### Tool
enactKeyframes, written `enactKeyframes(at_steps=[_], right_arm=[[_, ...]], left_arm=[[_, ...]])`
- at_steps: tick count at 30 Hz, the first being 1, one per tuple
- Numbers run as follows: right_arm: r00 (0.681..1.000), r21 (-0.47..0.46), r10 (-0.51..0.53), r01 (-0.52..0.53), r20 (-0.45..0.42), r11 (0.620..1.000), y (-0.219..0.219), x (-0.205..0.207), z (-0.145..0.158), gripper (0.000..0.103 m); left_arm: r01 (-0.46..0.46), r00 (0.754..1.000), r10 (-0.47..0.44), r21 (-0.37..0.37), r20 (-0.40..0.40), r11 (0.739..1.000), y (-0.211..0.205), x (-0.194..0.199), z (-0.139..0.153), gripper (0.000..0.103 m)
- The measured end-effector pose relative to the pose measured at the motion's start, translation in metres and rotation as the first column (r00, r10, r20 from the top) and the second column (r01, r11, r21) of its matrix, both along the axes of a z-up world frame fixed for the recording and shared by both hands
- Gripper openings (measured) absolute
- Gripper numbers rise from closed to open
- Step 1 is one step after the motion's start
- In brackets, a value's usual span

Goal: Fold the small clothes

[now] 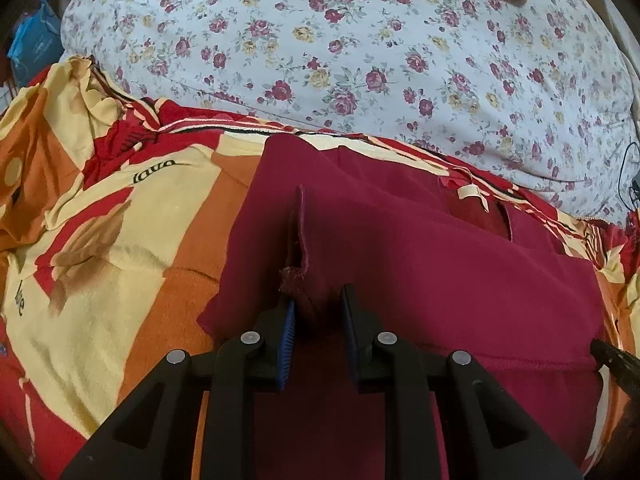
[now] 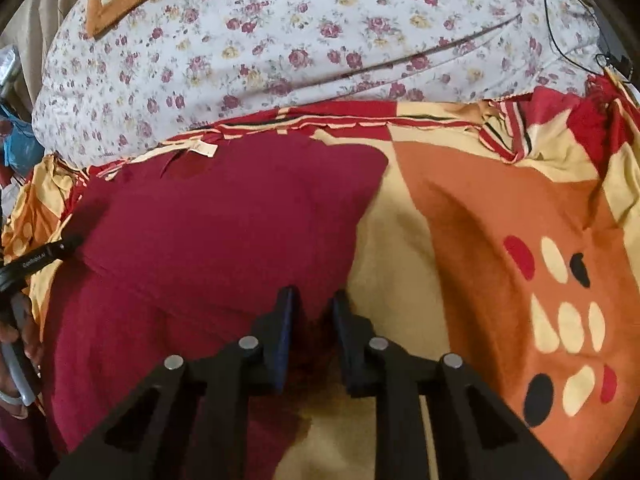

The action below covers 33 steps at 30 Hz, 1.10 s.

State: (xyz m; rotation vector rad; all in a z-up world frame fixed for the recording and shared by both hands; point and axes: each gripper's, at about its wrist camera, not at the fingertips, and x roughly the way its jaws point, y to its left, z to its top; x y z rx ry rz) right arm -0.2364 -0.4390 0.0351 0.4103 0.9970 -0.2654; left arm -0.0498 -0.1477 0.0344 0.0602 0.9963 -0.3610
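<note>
Left gripper (image 1: 316, 296): jaws apart, a frayed fold of cloth standing up between them; whether the pads pinch it cannot be told.
Right gripper (image 2: 314, 300): jaws apart, low over the cloth's right edge, nothing clamped.
Garment (image 1: 420, 264): maroon, spread mostly flat on the bedsheet, one edge raised at the left jaws; pale label (image 1: 470, 192) near its far side.
Bedsheet (image 1: 120, 240): red, orange and cream blocks, printed lettering, rumpled at the left.
Quilt (image 1: 360, 48): white with rose print, beyond the sheet.
Cable (image 2: 576, 24): black, far right on the quilt.
</note>
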Motion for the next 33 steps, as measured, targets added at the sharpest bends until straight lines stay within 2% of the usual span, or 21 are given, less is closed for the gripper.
enactKeyframes(at_steps=[1,3,5,11,14,17,21,23,33], right_arm=[[1.000,0.006,-0.006,0.006,0.002,1.000,0.000,-0.001,0.003,0.021],[0.999,0.041,-0.033,0.033,0.014,0.999,-0.003,-0.006,0.009,0.031],[0.999,0.067,-0.042,0.041,0.013,0.997,-0.003,-0.013,0.013,0.045],[0.999,0.052,-0.027,0.025,0.023,0.998,0.009,-0.030,0.025,0.046],[0.999,0.067,-0.020,0.017,0.033,0.998,0.017,-0.035,0.028,0.055],[1.000,0.063,0.007,-0.009,0.019,0.998,0.027,-0.037,0.027,0.056],[1.000,0.063,0.012,-0.012,0.012,0.998,0.034,-0.042,0.026,0.057],[1.000,0.083,0.002,-0.003,0.009,0.997,0.036,-0.045,0.024,0.061],[1.000,0.100,-0.011,0.011,-0.007,0.995,0.040,-0.052,0.017,0.065]], left_arm=[[0.000,1.000,0.000,0.000,0.000,1.000,0.000,-0.001,0.000,0.011],[0.002,1.000,-0.002,-0.002,-0.002,1.000,0.000,-0.001,0.001,0.011],[0.000,1.000,0.000,-0.007,-0.004,1.000,0.003,-0.004,0.004,0.011],[0.010,1.000,-0.010,0.005,-0.001,1.000,0.007,-0.019,0.009,0.011],[0.018,1.000,-0.018,0.023,-0.008,1.000,0.010,-0.028,0.009,0.011],[0.023,0.999,-0.023,0.025,-0.022,0.999,0.015,-0.037,0.009,0.011],[0.020,1.000,-0.019,0.024,-0.023,1.000,0.024,-0.049,0.010,0.021],[0.019,1.000,-0.018,0.027,-0.025,0.999,0.028,-0.054,0.011,0.021],[0.020,0.999,-0.019,0.033,-0.029,0.999,0.041,-0.069,0.014,0.023]])
